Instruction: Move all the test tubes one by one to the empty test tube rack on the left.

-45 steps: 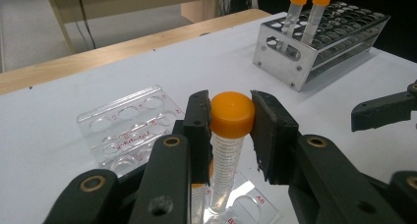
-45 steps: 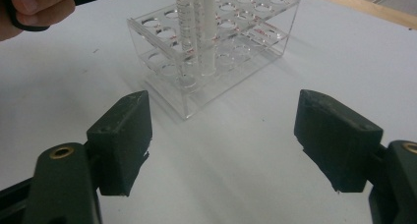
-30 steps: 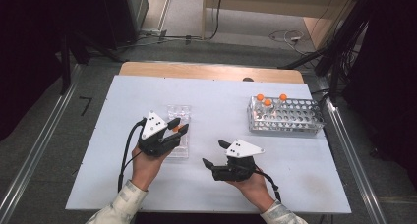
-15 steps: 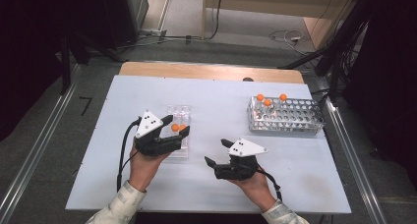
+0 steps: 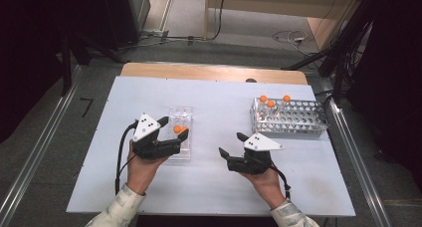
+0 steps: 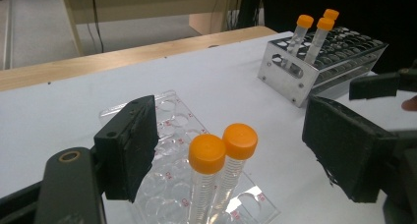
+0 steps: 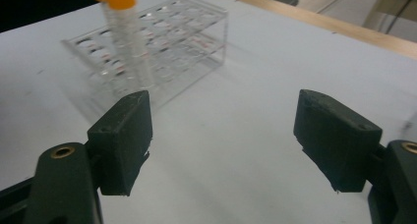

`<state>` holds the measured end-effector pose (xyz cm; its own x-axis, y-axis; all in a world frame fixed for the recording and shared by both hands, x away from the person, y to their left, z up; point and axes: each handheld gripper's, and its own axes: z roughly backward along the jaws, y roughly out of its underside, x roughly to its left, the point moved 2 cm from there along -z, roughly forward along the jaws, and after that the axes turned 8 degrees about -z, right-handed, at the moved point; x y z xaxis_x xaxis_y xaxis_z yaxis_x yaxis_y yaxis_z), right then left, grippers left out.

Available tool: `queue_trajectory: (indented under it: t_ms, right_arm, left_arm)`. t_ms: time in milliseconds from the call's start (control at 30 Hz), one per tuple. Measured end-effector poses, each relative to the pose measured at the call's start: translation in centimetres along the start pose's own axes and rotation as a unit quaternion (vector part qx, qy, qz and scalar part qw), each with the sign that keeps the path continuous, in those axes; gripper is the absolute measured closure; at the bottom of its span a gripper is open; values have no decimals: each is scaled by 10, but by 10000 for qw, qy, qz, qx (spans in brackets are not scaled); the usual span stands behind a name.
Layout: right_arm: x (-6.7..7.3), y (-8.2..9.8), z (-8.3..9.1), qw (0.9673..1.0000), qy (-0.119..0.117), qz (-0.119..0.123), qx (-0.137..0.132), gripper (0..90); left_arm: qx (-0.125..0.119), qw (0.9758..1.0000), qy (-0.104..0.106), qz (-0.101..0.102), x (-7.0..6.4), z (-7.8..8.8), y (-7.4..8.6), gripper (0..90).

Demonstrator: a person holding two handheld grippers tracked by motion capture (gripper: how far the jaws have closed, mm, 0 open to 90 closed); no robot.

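Two orange-capped tubes [image 6: 216,170] are seated upright, side by side and touching at the caps, in a clear plastic rack [image 5: 180,132] on the left part of the white table [image 5: 219,107]. They are framed by the left gripper [image 5: 171,132], whose jaws have just been opening; the pads are seen apart from the tubes on either side, so that nothing is gripped. The right gripper [image 5: 231,145] is held over bare table nearer the middle, its jaws spread wide with nothing between them. Farther right, a metal rack [image 5: 291,117] is placed near the table's far edge, with three more orange-capped tubes [image 5: 272,101] standing in its left end.
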<state>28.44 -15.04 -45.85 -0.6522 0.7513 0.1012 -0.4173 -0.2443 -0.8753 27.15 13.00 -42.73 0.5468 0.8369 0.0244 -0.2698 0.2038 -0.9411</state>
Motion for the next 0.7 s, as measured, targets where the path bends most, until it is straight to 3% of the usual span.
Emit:
queue_trajectory:
  t_ms: [133, 333, 533, 700]
  right_arm:
    - [-19, -4, 2, 9993, 295, -224, -112, 221]
    - [-45, -10, 7, 9955, 772, -460, -287, 228]
    - [-68, -14, 13, 9903, 1160, -601, -464, 247]
    - [-87, -15, 14, 9840, 1489, -768, -609, 271]
  left_arm:
    - [23, 10000, -25, 22, 2, 1, 1, 199]
    - [0, 10000, -59, 47, 4, 2, 1, 200]
    - [-24, 10000, -63, 70, 5, 2, 1, 200]
    - [-37, 9999, -82, 70, 4, 3, 0, 200]
